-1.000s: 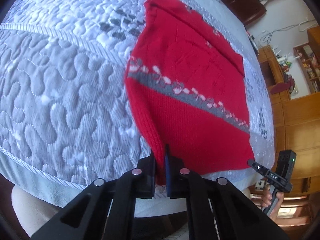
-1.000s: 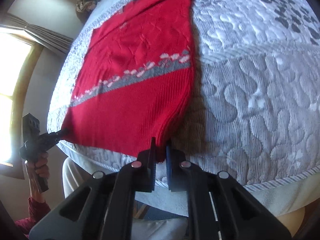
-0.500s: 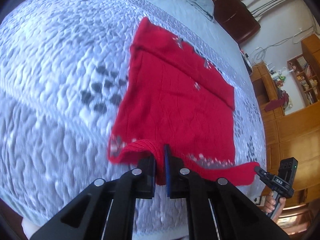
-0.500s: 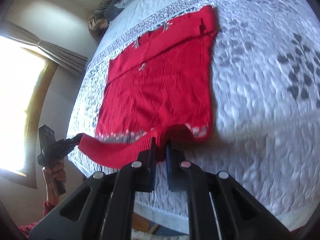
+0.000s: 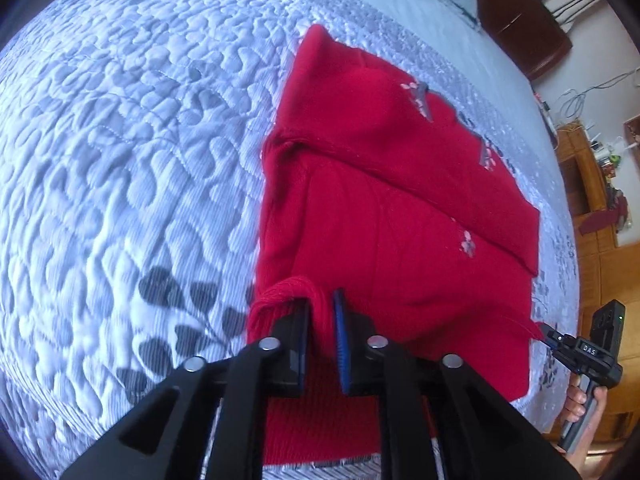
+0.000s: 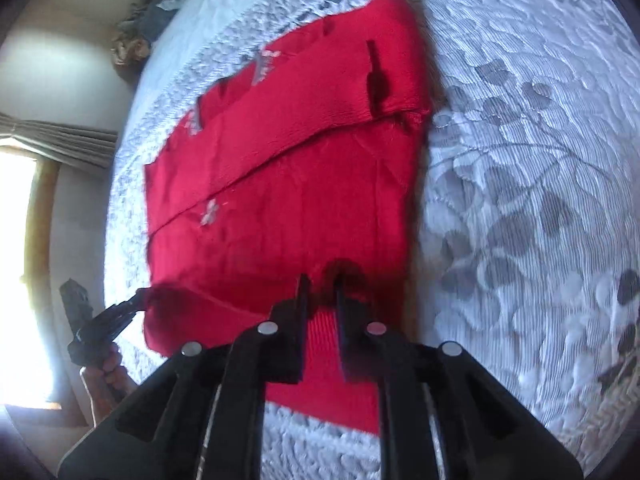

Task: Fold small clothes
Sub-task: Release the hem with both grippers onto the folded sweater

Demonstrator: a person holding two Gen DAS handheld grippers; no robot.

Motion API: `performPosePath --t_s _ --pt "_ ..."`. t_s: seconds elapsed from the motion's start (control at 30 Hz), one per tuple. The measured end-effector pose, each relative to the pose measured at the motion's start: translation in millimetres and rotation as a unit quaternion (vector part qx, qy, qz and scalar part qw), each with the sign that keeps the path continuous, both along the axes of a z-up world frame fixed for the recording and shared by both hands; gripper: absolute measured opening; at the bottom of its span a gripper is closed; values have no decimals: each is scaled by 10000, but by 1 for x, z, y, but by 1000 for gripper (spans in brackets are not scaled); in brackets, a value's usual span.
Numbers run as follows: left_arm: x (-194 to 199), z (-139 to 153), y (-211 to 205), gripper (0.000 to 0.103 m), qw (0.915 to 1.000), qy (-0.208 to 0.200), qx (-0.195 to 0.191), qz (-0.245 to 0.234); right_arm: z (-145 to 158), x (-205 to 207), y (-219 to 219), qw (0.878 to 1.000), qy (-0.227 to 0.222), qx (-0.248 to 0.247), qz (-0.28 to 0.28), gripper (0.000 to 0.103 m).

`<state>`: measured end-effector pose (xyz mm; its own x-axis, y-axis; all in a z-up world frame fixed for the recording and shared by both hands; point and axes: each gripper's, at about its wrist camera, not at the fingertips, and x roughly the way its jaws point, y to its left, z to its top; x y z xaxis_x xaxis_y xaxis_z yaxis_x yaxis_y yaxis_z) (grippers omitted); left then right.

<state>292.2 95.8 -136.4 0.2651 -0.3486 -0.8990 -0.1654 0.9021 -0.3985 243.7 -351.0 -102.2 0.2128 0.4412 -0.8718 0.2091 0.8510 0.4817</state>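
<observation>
A red knit sweater (image 5: 384, 200) with small grey and white motifs lies on the quilted bed; it also shows in the right wrist view (image 6: 288, 184). Its sleeves are folded across the top. My left gripper (image 5: 322, 320) is shut on the sweater's left hem corner, held above the body. My right gripper (image 6: 320, 300) is shut on the right hem corner. The hem is lifted and carried over the body, so the lower part doubles over. Each gripper shows in the other's view, the right one (image 5: 548, 334) and the left one (image 6: 136, 300).
The grey-white quilted bedspread (image 5: 120, 160) with dark leaf prints surrounds the sweater. A dark headboard (image 5: 520, 20) and pillow lie beyond. Wooden furniture (image 5: 600, 220) stands at the right. A window with curtain (image 6: 40, 160) is at the left of the right wrist view.
Both grippers have lifted the hem off the near bed edge and carried it forward over the sweater's body. The grey patterned band is now folded under and out of sight.
</observation>
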Motion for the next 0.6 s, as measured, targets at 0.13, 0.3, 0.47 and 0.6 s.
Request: performPosePath --t_s 0.13,0.3,0.47,0.6 --pt "5 9 4 41 9995 -86 -262 -159 6 -5 -11 9996 -181 -176 141 26" --pt "-6 49 18 59 9961 -781 -126 -389 24 -17 -21 9979 -474 -191 410 26" --pt "-14 70 17 60 9837 -1392 474 -1031 40 -16 -12 9933 -791 -216 811 30" --pt "-15 61 -6 60 9669 -1504 970 -1818 36 -9 3 9886 -867 -414 1159 37"
